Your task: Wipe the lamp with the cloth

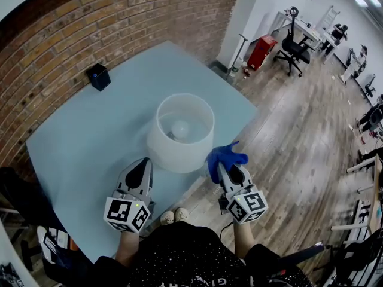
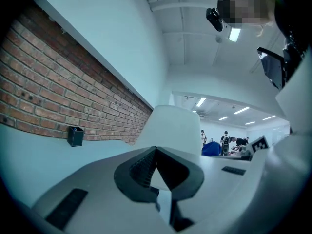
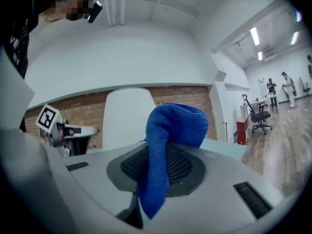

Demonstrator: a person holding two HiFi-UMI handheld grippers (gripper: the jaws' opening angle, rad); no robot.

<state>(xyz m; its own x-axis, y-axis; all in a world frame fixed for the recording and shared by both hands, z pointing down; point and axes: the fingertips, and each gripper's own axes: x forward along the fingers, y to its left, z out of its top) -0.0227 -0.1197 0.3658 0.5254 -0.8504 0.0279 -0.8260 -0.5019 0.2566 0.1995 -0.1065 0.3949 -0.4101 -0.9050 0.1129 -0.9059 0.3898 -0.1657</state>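
1. While the white lamp (image 1: 181, 131) stands at the middle of a pale blue table (image 1: 72, 148), the right gripper (image 1: 222, 169) clenches a blue cloth (image 1: 226, 157) just beside the right of its shade.
2. The left gripper (image 1: 145, 161), jaws pressed together on nothing, points at the shade's near-left side.
3. A small black box (image 1: 99, 76) sits far left, by the brick wall (image 1: 119, 17).

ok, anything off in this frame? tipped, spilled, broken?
Nothing stands out. The lamp stands upright on the table, though fairly near its front edge. The cloth is bunched in the right gripper. The left gripper is shut and empty.
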